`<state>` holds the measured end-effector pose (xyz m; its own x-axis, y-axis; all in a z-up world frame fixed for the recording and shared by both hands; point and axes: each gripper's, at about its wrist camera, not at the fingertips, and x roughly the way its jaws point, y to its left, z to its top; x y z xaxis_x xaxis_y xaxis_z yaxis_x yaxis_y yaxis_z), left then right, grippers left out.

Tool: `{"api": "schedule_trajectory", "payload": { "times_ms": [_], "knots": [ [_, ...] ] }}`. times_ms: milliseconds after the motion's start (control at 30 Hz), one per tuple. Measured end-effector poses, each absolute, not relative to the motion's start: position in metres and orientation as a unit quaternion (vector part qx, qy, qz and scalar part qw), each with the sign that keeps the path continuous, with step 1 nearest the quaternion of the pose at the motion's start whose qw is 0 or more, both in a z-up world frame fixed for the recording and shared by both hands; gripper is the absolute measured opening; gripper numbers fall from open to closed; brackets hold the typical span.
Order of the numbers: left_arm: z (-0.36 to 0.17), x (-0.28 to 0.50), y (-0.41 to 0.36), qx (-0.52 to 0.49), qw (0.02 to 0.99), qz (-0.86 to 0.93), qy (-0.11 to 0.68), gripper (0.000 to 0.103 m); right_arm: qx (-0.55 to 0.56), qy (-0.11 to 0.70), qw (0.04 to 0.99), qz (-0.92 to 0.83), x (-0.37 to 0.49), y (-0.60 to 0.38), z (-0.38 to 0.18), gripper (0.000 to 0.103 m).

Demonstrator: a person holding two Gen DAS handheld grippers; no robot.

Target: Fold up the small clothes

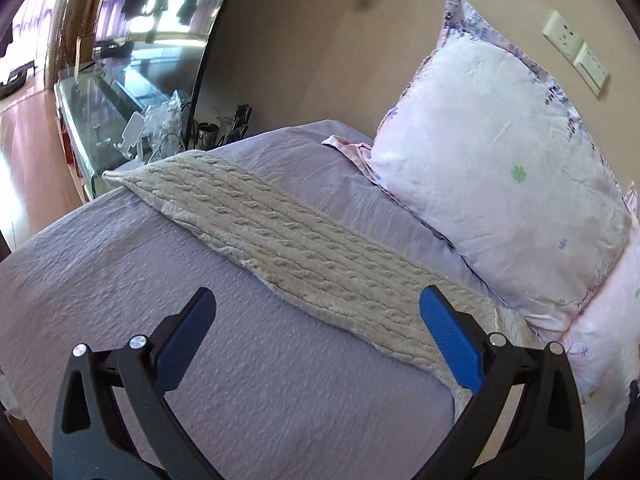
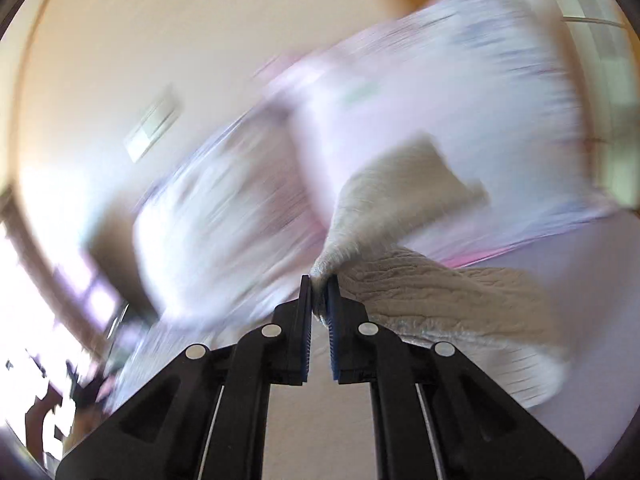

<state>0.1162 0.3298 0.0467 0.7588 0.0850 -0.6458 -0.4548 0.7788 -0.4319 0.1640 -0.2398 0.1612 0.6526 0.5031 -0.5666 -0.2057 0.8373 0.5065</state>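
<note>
A cream cable-knit garment (image 1: 288, 240) lies in a long strip on the lilac bedspread (image 1: 120, 272), running from the far left corner toward the near right. My left gripper (image 1: 316, 308) is open and empty, held above the bed with its right finger over the garment's near part. My right gripper (image 2: 319, 280) is shut on one end of the cream knit garment (image 2: 420, 276) and holds it lifted, the cloth hanging off to the right. The right wrist view is blurred by motion.
A pale floral pillow (image 1: 500, 168) leans against the beige wall at the bed's right side. A glass-topped table (image 1: 116, 116) with cups and clutter stands beyond the bed's far left corner. Wall sockets (image 1: 576, 52) sit at the upper right.
</note>
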Motion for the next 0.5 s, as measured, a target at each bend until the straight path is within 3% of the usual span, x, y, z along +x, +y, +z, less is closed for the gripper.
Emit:
{"api": "schedule_trajectory", "payload": {
  "times_ms": [67,133,200,233,400,467,500],
  "knots": [
    [0.040,0.121,0.341,-0.335,0.872,0.158,0.319,0.100,0.177,0.414,0.851,0.269,0.167,-0.183,0.146,0.014],
    [0.032,0.126,0.356,-0.372,0.858,0.149,0.321,0.085,0.154,0.409,0.855,0.278,0.157,-0.166,0.145,0.029],
    [0.027,0.131,0.366,-0.390,0.849,0.144,0.327,0.075,0.139,0.380,0.880,0.249,0.146,-0.177,0.152,0.066],
    [0.025,0.133,0.371,-0.398,0.844,0.146,0.328,0.073,0.140,0.372,0.887,0.236,0.138,-0.189,0.153,0.072],
    [0.011,0.133,0.413,-0.481,0.813,0.152,0.292,0.063,0.170,0.366,0.898,0.175,0.122,-0.243,0.151,0.074],
    [0.005,0.131,0.430,-0.517,0.798,0.152,0.271,0.056,0.181,0.366,0.900,0.153,0.115,-0.264,0.148,0.074],
    [0.001,0.131,0.438,-0.532,0.789,0.156,0.264,0.046,0.191,0.367,0.899,0.144,0.112,-0.274,0.146,0.074]
  ]
}}
